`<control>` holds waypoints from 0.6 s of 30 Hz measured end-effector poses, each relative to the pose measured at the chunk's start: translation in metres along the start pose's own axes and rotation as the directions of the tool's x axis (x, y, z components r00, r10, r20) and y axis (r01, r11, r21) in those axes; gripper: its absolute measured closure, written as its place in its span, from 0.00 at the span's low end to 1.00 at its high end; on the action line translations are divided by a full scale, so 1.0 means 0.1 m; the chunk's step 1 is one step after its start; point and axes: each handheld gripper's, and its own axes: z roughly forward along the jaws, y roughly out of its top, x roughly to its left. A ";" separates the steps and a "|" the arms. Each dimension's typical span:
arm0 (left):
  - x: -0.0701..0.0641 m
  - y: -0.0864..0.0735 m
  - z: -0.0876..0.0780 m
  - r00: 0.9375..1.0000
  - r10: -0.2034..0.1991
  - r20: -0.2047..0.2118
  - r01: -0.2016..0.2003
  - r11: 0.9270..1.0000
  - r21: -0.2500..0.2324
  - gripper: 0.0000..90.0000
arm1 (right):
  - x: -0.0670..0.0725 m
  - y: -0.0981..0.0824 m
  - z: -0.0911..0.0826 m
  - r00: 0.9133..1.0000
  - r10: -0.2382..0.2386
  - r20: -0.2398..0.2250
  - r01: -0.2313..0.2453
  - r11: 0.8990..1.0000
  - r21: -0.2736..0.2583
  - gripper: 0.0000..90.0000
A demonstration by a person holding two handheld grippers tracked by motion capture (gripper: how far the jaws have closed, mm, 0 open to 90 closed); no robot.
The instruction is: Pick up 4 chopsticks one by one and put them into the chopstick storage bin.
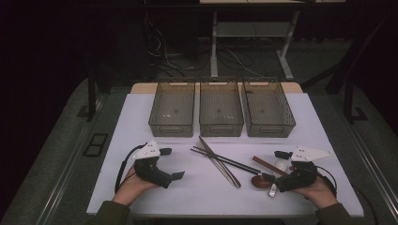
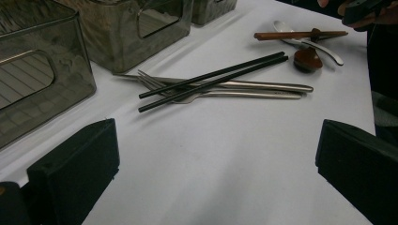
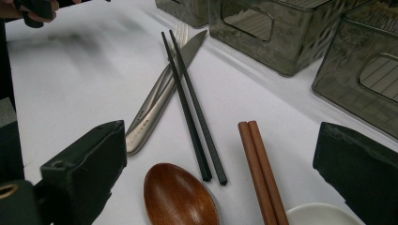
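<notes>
cutlery lies loose in the middle of the white table top (image 1: 141, 117), between the two grippers. left gripper (image 1: 170, 164) rests near the front edge at the left, jaws spread wide with nothing between them; in the left gripper view bare white surface runs from the jaws up to the black chopsticks (image 2: 213, 79). right gripper (image 1: 275, 165) sits near the front edge at the right, jaws also wide apart and gripping nothing; in the right gripper view the wooden spoon (image 3: 180, 197), the brown chopsticks (image 3: 260, 168) and the rim of a white spoon (image 3: 321, 214) lie between its jaws, no pad touching them. black chopsticks cross over a fork (image 2: 155, 82) and a knife (image 3: 162, 96), all touching in one heap near the centre. three smoky see-through bins (image 1: 221, 108) stand side by side along the far edge, close together, all bare inside; a strip of open table separates them from the cutlery. wide free room at the left half of the table top and in front of the heap. small engraved lettering on the knife handle, too small to read. floor beyond the table holds table legs (image 1: 214, 47) and cables (image 1: 164, 51).
</notes>
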 end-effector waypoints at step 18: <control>-0.01 0.00 0.00 1.000 0.002 -0.004 -0.002 1.000 0.004 0.00 | -0.04 0.02 -0.06 1.000 0.014 0.005 -0.014 1.000 0.011 0.03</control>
